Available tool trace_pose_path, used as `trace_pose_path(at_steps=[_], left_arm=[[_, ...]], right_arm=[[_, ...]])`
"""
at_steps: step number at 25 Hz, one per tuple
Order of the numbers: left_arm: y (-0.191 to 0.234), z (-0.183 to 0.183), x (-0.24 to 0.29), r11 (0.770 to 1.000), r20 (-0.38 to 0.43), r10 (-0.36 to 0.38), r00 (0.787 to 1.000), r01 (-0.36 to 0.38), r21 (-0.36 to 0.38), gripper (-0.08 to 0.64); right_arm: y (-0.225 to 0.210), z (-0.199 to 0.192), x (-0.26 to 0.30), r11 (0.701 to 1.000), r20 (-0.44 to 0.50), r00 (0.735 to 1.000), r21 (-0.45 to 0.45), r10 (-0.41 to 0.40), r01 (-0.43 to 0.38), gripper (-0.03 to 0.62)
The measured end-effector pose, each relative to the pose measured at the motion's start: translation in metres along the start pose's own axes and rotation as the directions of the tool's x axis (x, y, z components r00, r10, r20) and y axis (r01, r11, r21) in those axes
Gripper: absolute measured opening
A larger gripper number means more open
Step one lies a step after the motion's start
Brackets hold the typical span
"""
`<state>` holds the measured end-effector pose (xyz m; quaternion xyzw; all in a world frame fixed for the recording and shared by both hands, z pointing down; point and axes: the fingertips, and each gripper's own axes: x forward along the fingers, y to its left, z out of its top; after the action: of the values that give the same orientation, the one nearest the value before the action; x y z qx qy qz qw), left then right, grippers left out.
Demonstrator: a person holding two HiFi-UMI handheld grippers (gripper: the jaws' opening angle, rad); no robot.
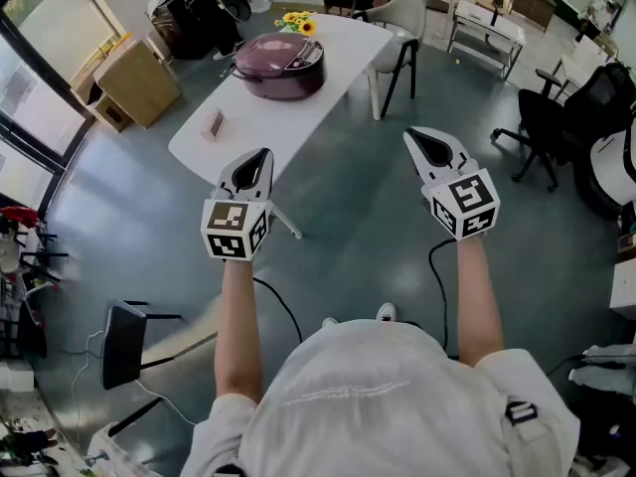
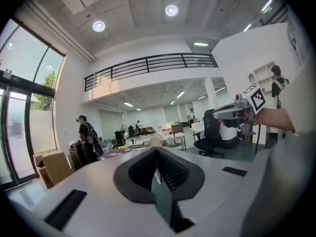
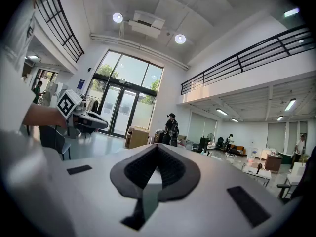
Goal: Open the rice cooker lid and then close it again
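Left gripper (image 1: 260, 157): jaws together, empty.
Right gripper (image 1: 413, 138): jaws together, empty.
Rice cooker (image 1: 280, 65): lid down, on the white table (image 1: 253, 132) ahead, well apart from both.
Handling: probably a rigid, smooth, hinged lid; take its front edge.

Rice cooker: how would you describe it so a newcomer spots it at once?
On the long white table in the upper middle of the head view, the rice cooker sits toward the far end, just before the yellow flowers. It is the table's only large, round, dark maroon thing, its lid down.
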<state>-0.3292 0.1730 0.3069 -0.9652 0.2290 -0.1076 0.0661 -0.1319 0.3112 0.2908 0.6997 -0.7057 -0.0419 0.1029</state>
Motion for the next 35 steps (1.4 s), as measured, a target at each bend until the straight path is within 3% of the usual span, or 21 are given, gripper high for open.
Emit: trace_pose_path(at_steps=[8,15,22,24,26,27,30,35], left_arm=[[-0.016,0.002,0.011,1.0,-0.014,0.012,1.0,-0.012,0.002,0.015],[-0.036,0.005,0.03,1.0,-0.03,0.024,0.999,-0.024,0.003,0.015],[-0.059,0.008,0.041,0.995,-0.022,0.095,0.995,-0.096,-0.007,0.018],[-0.063,0.009,0.041,0.993,-0.011,0.116,0.993,-0.116,-0.026,0.029],[-0.065,0.008,0.043,0.99,-0.014,0.133,0.991,-0.134,-0.036,0.158],[-0.066,0.007,0.043,0.989,-0.018,0.143,0.99,-0.144,-0.034,0.187],[-0.07,0.007,0.046,0.987,-0.031,0.16,0.987,-0.16,-0.016,0.201],[-0.08,0.01,0.055,0.99,-0.036,0.143,0.989,-0.144,-0.012,0.201]], right_arm=[[-0.022,-0.007,-0.007,1.0,-0.005,1.0,0.031,-0.001,0.001,0.023],[-0.037,-0.017,-0.01,0.993,0.012,0.996,0.081,0.09,-0.091,0.023],[-0.063,-0.028,-0.018,0.992,0.035,0.992,0.0,0.124,-0.124,0.031],[-0.069,-0.034,-0.019,0.99,0.028,0.99,-0.006,0.141,-0.141,0.098],[-0.076,-0.038,-0.019,0.988,0.026,0.988,0.001,0.154,-0.154,0.13],[-0.08,-0.039,-0.019,0.987,0.028,0.987,0.008,0.158,-0.158,0.162],[-0.091,-0.039,-0.022,0.987,0.045,0.986,0.028,0.158,-0.16,0.212],[-0.099,-0.04,-0.028,0.985,0.051,0.985,0.034,0.165,-0.167,0.209]])
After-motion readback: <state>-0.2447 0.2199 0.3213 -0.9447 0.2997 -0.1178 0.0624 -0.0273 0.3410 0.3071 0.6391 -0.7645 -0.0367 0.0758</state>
